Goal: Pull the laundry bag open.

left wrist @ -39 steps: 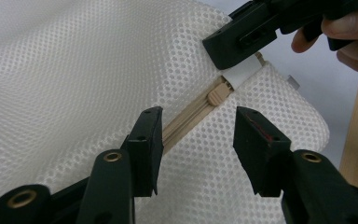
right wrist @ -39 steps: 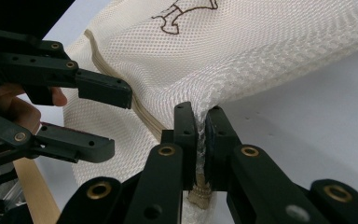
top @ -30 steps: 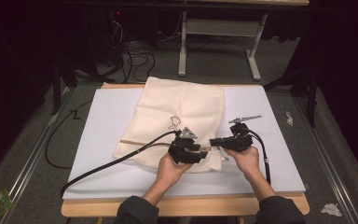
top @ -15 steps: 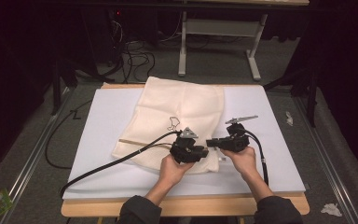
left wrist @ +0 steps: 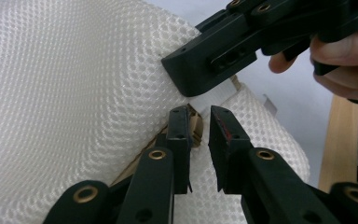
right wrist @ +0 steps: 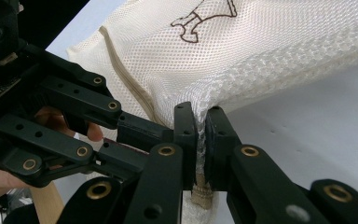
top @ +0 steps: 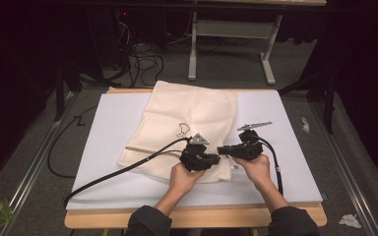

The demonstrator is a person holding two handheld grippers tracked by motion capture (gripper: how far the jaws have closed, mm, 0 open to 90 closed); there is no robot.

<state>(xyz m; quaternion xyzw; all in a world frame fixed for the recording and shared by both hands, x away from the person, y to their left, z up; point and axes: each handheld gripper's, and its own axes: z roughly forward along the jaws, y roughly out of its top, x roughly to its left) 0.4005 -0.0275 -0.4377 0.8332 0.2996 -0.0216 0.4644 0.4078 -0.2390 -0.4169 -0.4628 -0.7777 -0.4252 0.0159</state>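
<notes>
A cream mesh bag (top: 192, 118) with a small dark print lies flat on the white table top (top: 285, 128). Both grippers meet at its near right corner. My right gripper (right wrist: 199, 123) is shut on a pinch of the mesh (right wrist: 270, 51) beside the tan zipper (right wrist: 126, 79), lifting that corner slightly. My left gripper (left wrist: 200, 123) faces it from the left. Its jaws have just been closing and now stand a narrow gap apart, with the tan zipper pull (left wrist: 196, 130) at their tips. In the high view, the left gripper (top: 215, 159) and right gripper (top: 221, 150) almost touch.
The table's wooden front edge (top: 202, 219) runs below the person's forearms. The left gripper's black cable (top: 123, 169) trails across the bag towards the front left. A metal desk frame (top: 226, 44) and floor cables stand behind the table. Crumpled paper (top: 347, 220) lies on the floor at right.
</notes>
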